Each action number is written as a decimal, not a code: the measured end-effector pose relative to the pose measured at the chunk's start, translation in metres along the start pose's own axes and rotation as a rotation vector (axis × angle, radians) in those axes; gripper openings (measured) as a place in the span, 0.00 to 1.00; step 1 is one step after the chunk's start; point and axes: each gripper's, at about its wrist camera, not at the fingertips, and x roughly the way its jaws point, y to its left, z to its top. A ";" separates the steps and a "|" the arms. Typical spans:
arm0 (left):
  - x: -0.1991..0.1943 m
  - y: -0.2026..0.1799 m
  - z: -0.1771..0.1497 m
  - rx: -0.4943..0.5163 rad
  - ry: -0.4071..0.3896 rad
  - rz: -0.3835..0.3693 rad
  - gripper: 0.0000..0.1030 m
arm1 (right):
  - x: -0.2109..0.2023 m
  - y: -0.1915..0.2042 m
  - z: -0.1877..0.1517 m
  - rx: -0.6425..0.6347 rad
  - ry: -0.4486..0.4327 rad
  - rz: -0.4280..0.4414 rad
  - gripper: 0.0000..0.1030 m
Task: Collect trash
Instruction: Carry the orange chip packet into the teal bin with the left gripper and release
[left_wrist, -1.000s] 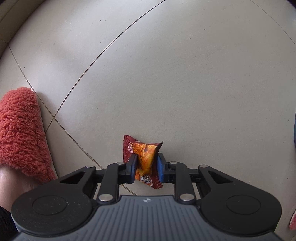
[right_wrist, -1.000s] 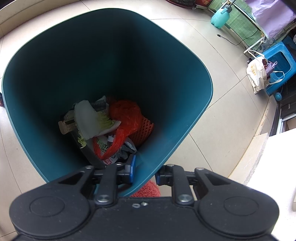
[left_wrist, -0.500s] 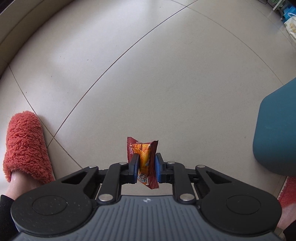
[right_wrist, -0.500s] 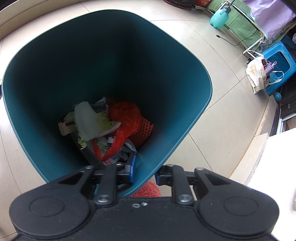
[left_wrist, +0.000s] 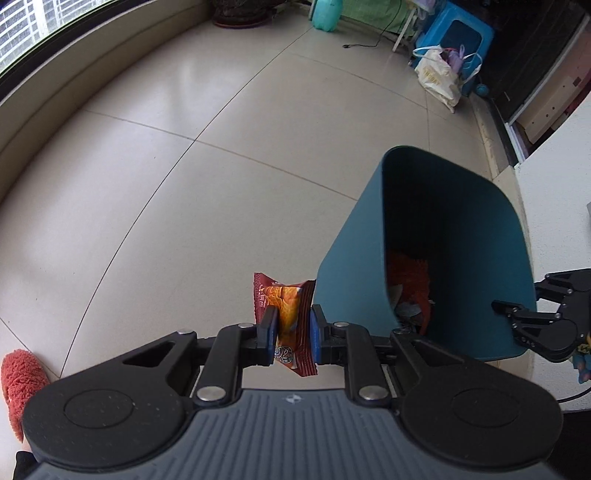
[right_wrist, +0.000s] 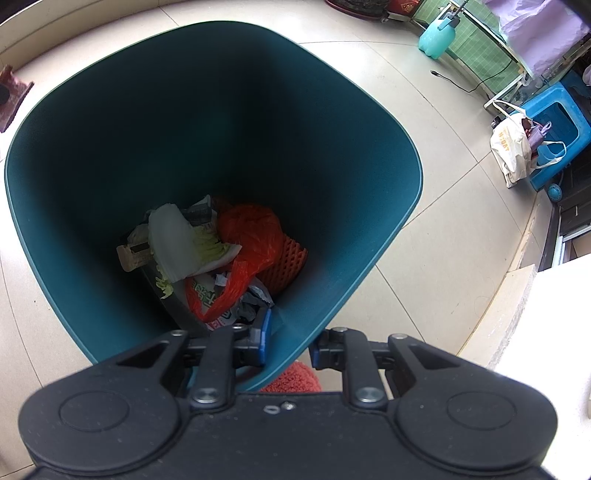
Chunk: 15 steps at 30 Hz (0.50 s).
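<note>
Pinching a red-and-orange snack wrapper between its blue pads, the left gripper sits at the bottom centre of the left wrist view, its jaws pressed against both faces of the packet. The wrapper stands roughly upright, its top corner poking above the fingers and its lower edge hanging below them, and it sits just left of the outer wall of the teal bin, which fills the right half of that frame with its mouth tilted toward the camera.

In the right wrist view the same teal bin takes up most of the frame, seen from above. The right gripper straddles the bin's near rim at the bottom centre: one blue pad lies inside the wall, the other outside, and the jaws clamp the rim between them. The right gripper also shows at the right edge of the left wrist view, at the bin's rim.

At the bottom of the bin lie a pale cabbage leaf, a crumpled orange plastic bag, an orange foam net and printed paper scraps.

A fuzzy red slipper sits at the lower left edge of the left view. Beige floor tiles spread around. A blue stool and a cream tote bag stand in the upper right.
</note>
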 end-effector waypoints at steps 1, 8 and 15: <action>-0.008 -0.010 0.006 0.020 -0.017 -0.024 0.16 | 0.000 0.000 0.000 0.000 0.000 0.000 0.19; -0.007 -0.071 0.031 0.171 -0.058 -0.056 0.16 | -0.001 0.000 0.002 0.001 -0.004 0.001 0.19; 0.046 -0.116 0.040 0.238 0.020 -0.020 0.16 | -0.001 0.000 0.000 0.002 -0.010 0.004 0.19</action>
